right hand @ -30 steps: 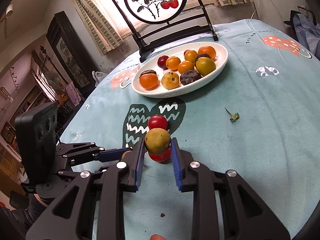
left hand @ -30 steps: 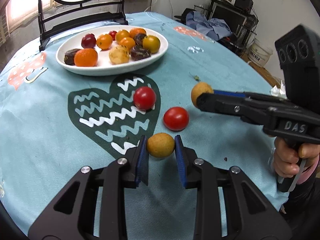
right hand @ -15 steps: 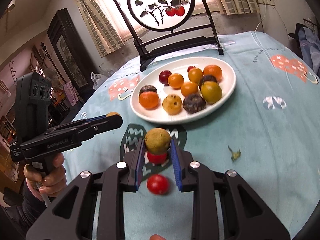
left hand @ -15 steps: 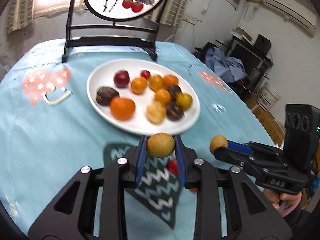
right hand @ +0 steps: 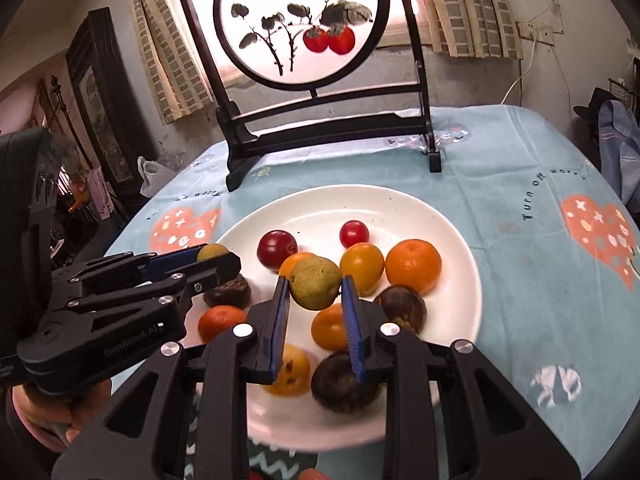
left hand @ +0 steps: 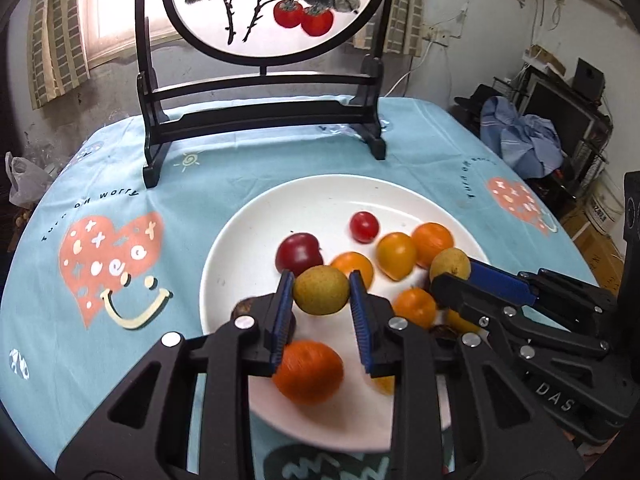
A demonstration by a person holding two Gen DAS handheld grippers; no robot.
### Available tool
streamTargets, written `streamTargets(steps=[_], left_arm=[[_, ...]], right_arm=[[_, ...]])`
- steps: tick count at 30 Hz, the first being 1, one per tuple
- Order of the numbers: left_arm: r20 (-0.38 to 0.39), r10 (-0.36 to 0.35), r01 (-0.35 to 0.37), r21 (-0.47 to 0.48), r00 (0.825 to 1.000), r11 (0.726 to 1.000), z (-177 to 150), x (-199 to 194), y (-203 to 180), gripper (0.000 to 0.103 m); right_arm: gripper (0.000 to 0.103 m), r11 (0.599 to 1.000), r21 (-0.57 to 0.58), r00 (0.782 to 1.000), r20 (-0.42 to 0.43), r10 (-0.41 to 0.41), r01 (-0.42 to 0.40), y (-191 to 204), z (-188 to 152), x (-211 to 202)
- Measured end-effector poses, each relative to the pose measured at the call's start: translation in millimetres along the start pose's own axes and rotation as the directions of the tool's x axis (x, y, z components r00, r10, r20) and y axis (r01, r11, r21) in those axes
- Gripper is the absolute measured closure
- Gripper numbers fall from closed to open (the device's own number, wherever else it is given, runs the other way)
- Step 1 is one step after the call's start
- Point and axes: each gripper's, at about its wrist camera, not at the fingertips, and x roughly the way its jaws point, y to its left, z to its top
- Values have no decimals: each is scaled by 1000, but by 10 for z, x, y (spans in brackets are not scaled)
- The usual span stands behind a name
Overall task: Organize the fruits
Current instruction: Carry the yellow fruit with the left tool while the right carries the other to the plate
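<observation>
Both grippers hung over the white plate (left hand: 224, 248), each loaded. The left gripper (left hand: 321, 289) had its blue pads clamped on a yellow-brown fruit (left hand: 321, 289), held clear above the plate's near-left part. The right gripper (right hand: 315, 283) squeezed a second yellow-brown fruit (right hand: 315, 283) the same way, above the middle of the pile. From the left wrist view that right gripper (left hand: 452, 276) came in from the right edge with its fruit (left hand: 450, 265) only half showing past the black finger.

On the plate lay a dark red plum (right hand: 277, 248), a small red tomato (right hand: 354, 233), a large orange (right hand: 413, 266) and a dark brown fruit (right hand: 402, 306). Several more were cut off behind the fingers, and the nearest ones were blurred, so their kind was hard to make out. The teal tablecloth (right hand: 520, 280) carried a black-framed round screen (right hand: 298, 24) behind the plate. The plate's near rim smeared out under the grippers' bodies.
</observation>
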Motion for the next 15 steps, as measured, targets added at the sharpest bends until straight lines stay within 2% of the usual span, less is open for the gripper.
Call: streamTargets(steps=[5, 7, 9, 11, 13, 14, 15], left_arm=[[-43, 9, -10, -21, 999, 1000, 43, 223, 134, 74], [-52, 20, -21, -27, 998, 999, 43, 264, 159, 74], [-49, 40, -42, -34, 998, 999, 31, 241, 165, 61], [-12, 84, -84, -48, 996, 995, 26, 117, 171, 27], [37, 106, -103, -60, 994, 993, 8, -70, 172, 14], [55, 105, -102, -64, 993, 993, -5, -162, 169, 12], [69, 103, -98, -67, 992, 993, -19, -256, 159, 11]], right_arm=[[76, 1000, -1, 999, -34, 10, -10, -35, 26, 216], [71, 1000, 5, 999, -33, 17, -17, -45, 21, 232], [42, 999, 16, 999, -30, 30, -30, -55, 19, 191], [36, 999, 31, 999, -21, 36, -36, -70, 10, 92], [35, 998, 39, 998, -21, 52, -51, -76, -3, -58], [21, 998, 38, 998, -10, 59, -59, -70, -15, -149], [1, 998, 35, 999, 8, 44, -44, -59, -33, -238]])
